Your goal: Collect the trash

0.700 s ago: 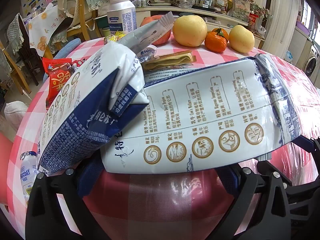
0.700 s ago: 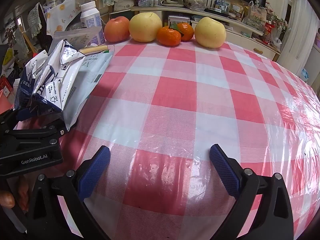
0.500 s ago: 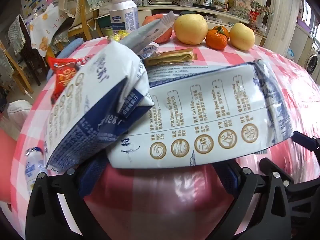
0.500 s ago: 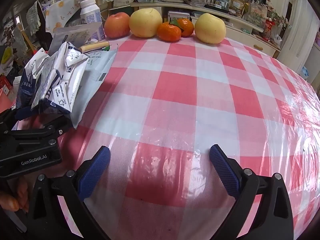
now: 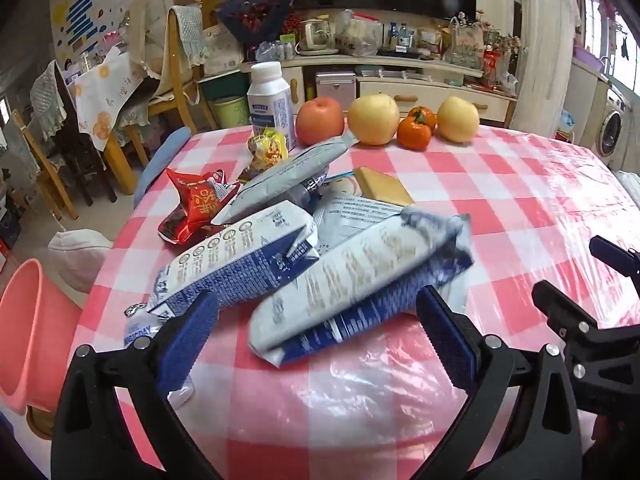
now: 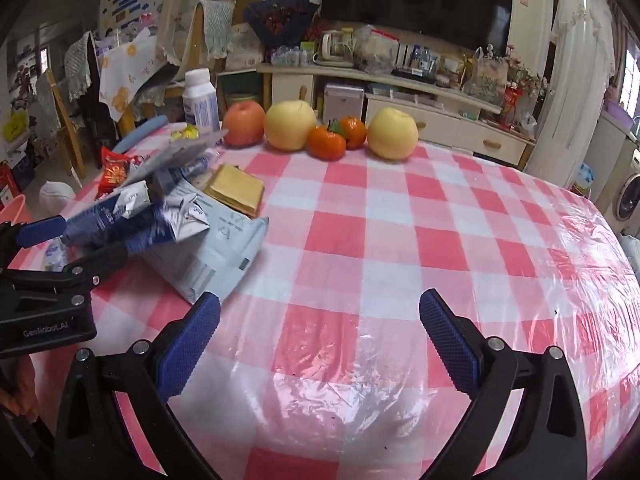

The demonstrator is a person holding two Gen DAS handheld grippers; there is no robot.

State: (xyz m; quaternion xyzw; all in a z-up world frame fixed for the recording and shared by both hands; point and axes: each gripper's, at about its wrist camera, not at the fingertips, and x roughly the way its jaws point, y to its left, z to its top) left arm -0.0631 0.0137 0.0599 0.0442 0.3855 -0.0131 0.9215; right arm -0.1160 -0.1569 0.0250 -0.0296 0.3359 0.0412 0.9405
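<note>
Left wrist view: the left gripper (image 5: 316,336) is spread wide over a round desk (image 5: 500,200) covered in a red and white checked cloth under clear plastic. Nothing is between its blue pads. Just ahead lies a heap of trash: a blurred blue and white milk carton (image 5: 352,276) nearest the gripper, a second flattened carton (image 5: 236,264) leaning beside it on the left, a grey pouch (image 5: 288,172) propped on top, a red snack wrapper (image 5: 192,204) further left, and a flat gold packet (image 5: 384,186) behind. A small bottle (image 5: 138,330) lies at the desk's near left edge. At the far edge stand a white bottle (image 5: 269,100), a red apple (image 5: 320,120), two yellow pears and two oranges. A pink bucket (image 5: 28,328) sits below the desk on the left. Part of the right gripper shows at the right edge.

Right wrist view: the right gripper (image 6: 320,340) is also spread wide and empty, over bare checked cloth. The trash heap lies to its left, with the left gripper's fingers (image 6: 42,230) beside the cartons.
</note>
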